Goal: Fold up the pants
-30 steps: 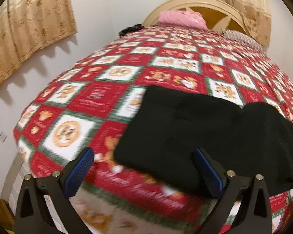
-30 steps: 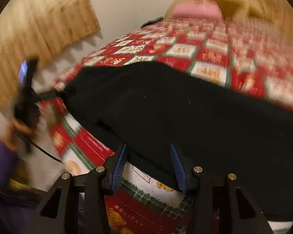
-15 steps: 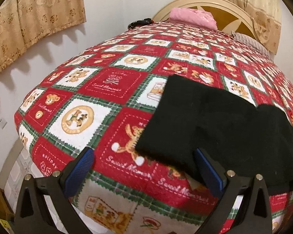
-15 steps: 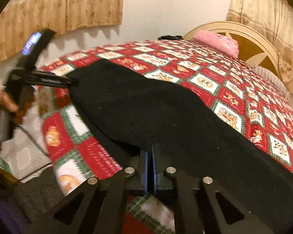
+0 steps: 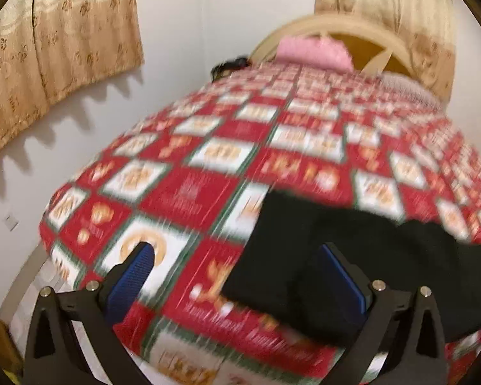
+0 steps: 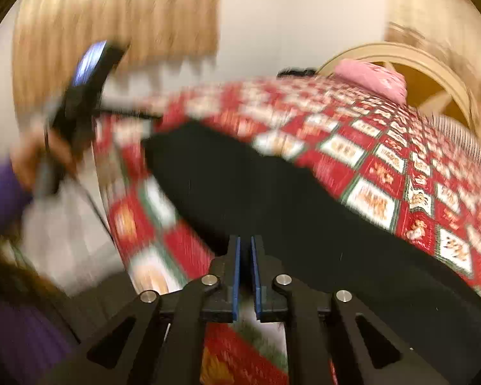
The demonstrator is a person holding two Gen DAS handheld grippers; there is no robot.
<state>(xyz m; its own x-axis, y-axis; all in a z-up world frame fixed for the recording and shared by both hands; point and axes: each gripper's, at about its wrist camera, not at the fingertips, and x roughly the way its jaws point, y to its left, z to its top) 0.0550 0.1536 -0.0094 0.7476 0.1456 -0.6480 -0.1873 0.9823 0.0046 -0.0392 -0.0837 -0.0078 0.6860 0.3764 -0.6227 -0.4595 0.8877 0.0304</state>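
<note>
Two wrist views of a bed, both smeared by motion. The pants (image 6: 272, 192), black and already laid as a flat band, lie on the red checked bedspread (image 5: 189, 199) close to its near edge, well apart from the pink pillow (image 5: 314, 51) at the headboard.

**Long axis.** The band runs crosswise to the bed, parallel to the near edge. In the right wrist view it extends from a squared end at upper left down to the lower right. Neither end is directed at the headboard; which end is the waist cannot be told.

**Right claw** (image 6: 245, 240). It is placed at the near long edge of the pants, roughly at mid-length, and is pointed across the band toward the far side. Its jaws are opening from a nearly closed stance, and only a narrow slit is seen between the pads. Dark cloth is seen at the tips, but whether it is pinched cannot be told through the blur.

**Left claw** (image 5: 235, 250). It is spread wide and nothing is held. The squared left end of the pants (image 5: 400, 256) lies just behind its right pad, while bare bedspread is seen between the pads. In the right wrist view the same claw is seen raised beside that end, carried by a hand (image 6: 32, 157).

**Governing relation.** The right claw is judged the nearer to the cloth. The next fold is judged to depend on both claws being set along the near long edge.
</note>
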